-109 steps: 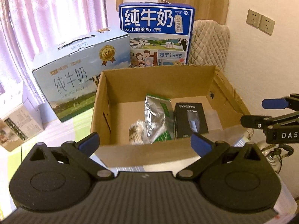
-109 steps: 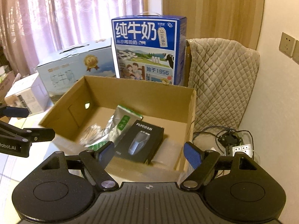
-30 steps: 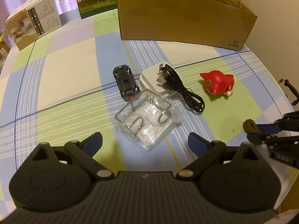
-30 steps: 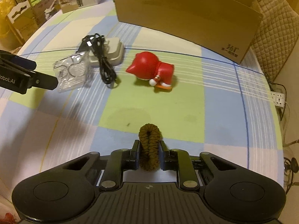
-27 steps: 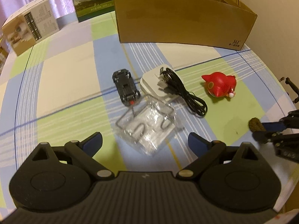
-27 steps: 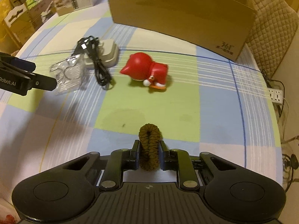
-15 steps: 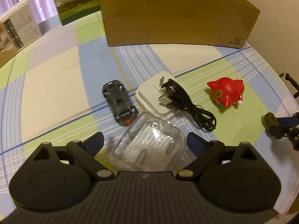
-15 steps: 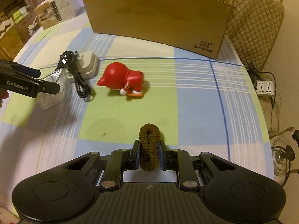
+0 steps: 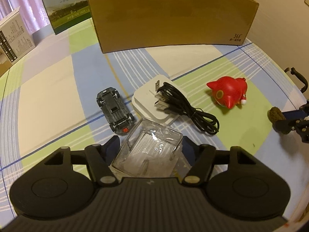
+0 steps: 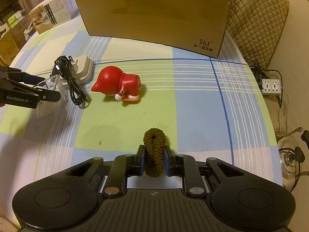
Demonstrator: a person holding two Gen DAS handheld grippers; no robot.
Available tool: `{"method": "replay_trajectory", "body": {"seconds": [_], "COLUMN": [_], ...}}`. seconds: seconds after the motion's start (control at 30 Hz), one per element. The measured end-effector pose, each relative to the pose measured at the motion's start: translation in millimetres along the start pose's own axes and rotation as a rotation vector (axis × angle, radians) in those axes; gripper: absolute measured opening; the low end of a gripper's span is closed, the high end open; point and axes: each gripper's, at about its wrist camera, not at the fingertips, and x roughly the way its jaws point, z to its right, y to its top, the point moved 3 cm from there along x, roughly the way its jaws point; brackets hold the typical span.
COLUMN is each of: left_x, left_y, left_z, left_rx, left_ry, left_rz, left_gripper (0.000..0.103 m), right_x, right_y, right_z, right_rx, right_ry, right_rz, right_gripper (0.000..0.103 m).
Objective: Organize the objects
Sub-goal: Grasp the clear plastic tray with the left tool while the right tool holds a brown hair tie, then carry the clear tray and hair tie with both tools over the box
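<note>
Far left: a white printed box [image 9: 13, 38] and a milk carton [image 9: 65, 2] standing at the back edge of the plaid-covered surface [image 9: 48, 89]. Next over, a small black toy car [image 9: 115, 110] flipped on its back, wheels up. Just beside it, lower in the left wrist view, a clear plastic case [image 9: 152, 150] sitting between the fingers of the left gripper [image 9: 150, 147], jaws closing in on it right now; can't tell whether the pads actually touch the plastic yet, blue pads mostly hidden behind the case on both sides. Case looks to rest on the cloth, far corner just beside the car's rear end.

Middle: white charger [image 9: 154, 98] lying flat, prongs up, with a coiled black cable [image 9: 185, 110] draped over it and trailing off to the right. Behind all that, a big open cardboard box [image 9: 170, 17] with "361°" printed near its lower right corner, well apart from the loose stuff.

Right of the cable: a red cat-like toy figure [image 9: 229, 94] tipped over on a green patch, apart from everything else.

Far right: right gripper [image 10: 154, 158] clenched tight on a brown braided hair tie [image 10: 154, 152], loop squeezed upright between the pads and poking out past the fingertips, above the cloth near the front edge. Off the edge, a quilted cushion [image 10: 256, 17] and a power strip [image 10: 271, 85] on the floor.
</note>
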Motion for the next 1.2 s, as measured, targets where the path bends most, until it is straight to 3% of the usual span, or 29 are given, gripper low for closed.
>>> {"method": "replay_trajectory", "body": {"seconds": [0.13, 0.63, 1.2], "left_x": [-3.6, -30.9, -71.8], "left_y": [-2.9, -24.2, 11.5], "left_z": [-1.8, -15.3, -10.9], "left_rx": [-0.021, -0.139, -0.161], "left_ry": [0.011, 0.042, 0.057], "left_rz": [0.000, -0.020, 0.088], "left_gripper": [0.059, 0.057, 0.057], "right_x": [0.8, -0.1, -35.2], "right_y": [2.7, 8.0, 36.8], "right_z": [-1.5, -0.5, -8.0], "right_rx": [-0.008, -0.013, -0.024], "right_ry": [0.006, 0.019, 0.068], "right_rz": [0.001, 0.015, 0.117], "right_gripper": [0.016, 0.016, 0.016]}}
